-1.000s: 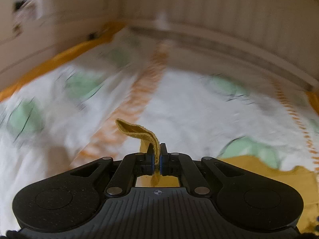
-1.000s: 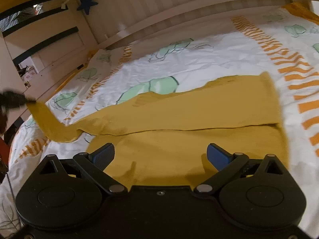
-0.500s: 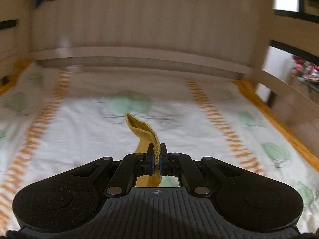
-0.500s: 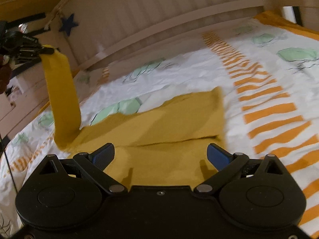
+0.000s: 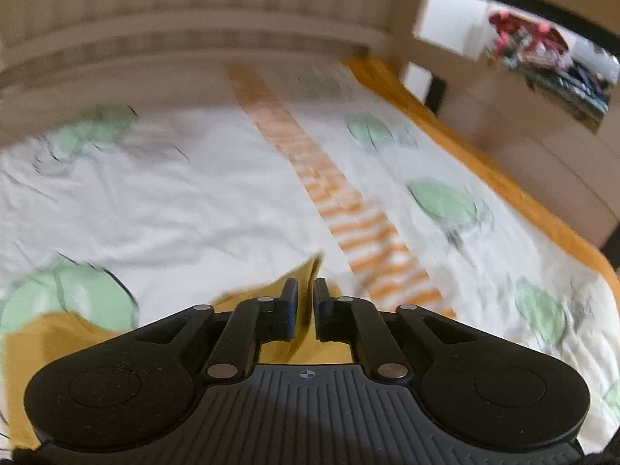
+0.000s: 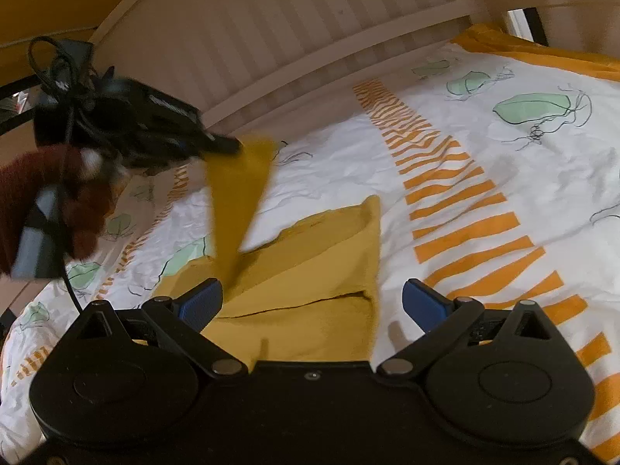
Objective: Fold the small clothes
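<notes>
Compared with half a second back, the mustard sleeve [image 6: 236, 201] has been carried in from the far 9 o'clock edge of the right wrist view toward the middle. The left camera has been swung round to the other side of the bed.

Left wrist view first. Everything is pretty smeared by motion blur. The left gripper [image 5: 306, 302] is seen with its jaws nearly together, only a narrow slot left, and yellow cloth is visible in that slot. The rest of the mustard top [image 5: 50, 341] is spread at 8 o'clock on the bedsheet [image 5: 193, 213], which is white with green blobs and an orange striped band. A slatted headboard [image 5: 193, 0] is seen across 12 o'clock.

Right wrist view now. The left gripper [image 6: 232, 145] is found at 10 o'clock, raised above the bed, and the sleeve end is pinched at its tip, so it's clamped on the sleeve. The sleeve is hung down from there to the mustard top [image 6: 310, 255], which is laid folded on the bedsheet [image 6: 484, 147] at the centre. The right gripper [image 6: 312, 296] is held just over the near part of the top with its jaws spread wide and nothing gripped. The headboard [image 6: 310, 19] is seen at 12 o'clock.
</notes>
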Action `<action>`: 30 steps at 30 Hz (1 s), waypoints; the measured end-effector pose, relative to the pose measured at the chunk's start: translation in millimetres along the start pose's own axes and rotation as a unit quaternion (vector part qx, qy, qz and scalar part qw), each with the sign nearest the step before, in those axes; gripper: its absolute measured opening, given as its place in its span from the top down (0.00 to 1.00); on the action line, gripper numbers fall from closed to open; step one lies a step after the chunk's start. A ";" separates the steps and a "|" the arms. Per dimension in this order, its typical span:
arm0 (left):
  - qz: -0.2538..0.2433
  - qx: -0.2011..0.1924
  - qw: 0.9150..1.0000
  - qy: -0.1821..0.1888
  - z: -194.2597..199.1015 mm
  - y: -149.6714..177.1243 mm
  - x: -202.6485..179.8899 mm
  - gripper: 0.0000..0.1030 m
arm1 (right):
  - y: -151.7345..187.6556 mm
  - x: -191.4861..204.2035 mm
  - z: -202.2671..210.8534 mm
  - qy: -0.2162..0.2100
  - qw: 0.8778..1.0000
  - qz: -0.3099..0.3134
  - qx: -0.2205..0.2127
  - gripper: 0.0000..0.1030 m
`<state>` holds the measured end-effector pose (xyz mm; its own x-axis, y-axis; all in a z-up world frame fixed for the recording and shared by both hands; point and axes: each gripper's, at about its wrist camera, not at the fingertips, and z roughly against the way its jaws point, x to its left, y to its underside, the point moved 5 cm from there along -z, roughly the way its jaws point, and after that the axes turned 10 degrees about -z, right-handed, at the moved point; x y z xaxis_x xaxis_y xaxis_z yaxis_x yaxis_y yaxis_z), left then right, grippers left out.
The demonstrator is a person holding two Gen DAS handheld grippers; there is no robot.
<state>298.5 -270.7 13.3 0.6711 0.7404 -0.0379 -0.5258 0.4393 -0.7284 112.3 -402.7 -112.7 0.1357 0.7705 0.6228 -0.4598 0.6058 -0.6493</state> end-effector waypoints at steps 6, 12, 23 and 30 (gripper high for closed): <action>-0.011 -0.015 1.000 0.009 9.7 11.3 -3.3 0.74 | -2.6 -7.8 -0.1 0.008 1.000 -0.003 -0.006 0.03; 0.015 -0.029 0.998 -0.059 30.7 37.0 45.0 0.72 | 0.1 -8.9 -3.7 0.012 1.000 0.004 -0.007 0.03; 0.113 0.045 0.970 -0.209 32.3 153.0 182.0 0.72 | 10.8 -5.1 -12.8 0.018 0.999 0.030 -0.005 0.03; 0.173 0.052 0.957 -0.227 37.4 206.4 233.0 0.58 | 22.1 1.4 -20.5 0.034 0.998 0.057 0.006 0.00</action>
<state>326.8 11.5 -120.3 0.1635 0.9851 0.0532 -0.7406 0.1583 -0.6530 120.3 -384.2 -135.2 0.1414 0.8463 0.5136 -0.4859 0.5114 -0.7088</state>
